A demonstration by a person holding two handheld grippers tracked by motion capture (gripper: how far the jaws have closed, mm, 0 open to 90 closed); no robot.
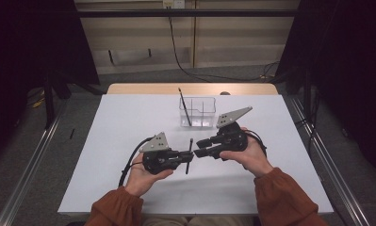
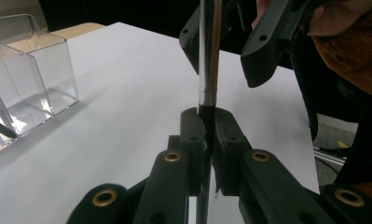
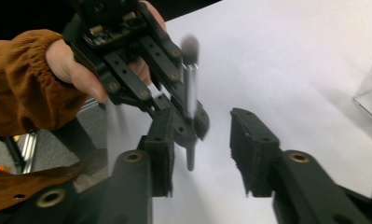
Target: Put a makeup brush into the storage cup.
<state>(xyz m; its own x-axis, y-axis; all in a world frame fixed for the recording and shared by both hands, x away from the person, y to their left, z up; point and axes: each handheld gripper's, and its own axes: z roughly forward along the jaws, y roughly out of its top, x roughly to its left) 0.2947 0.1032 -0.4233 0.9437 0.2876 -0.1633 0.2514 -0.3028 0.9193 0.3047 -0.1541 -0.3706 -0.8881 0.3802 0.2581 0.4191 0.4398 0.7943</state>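
The left claw [image 1: 185, 156] pinches a slim black-and-silver makeup brush [image 1: 189, 156] upright, in front of the clear plastic divided organiser [image 1: 198, 113]; the right claw [image 1: 200, 147], spread, flanks the brush.

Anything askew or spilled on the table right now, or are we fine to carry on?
Nothing stands out. The left gripper holds the brush upright and clear of the table; the right gripper is open beside it. The clear organizer stands square with another brush leaning inside.

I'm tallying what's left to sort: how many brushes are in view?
2: one brush clamped in the left gripper; another standing in the clear organizer. None seem hidden.
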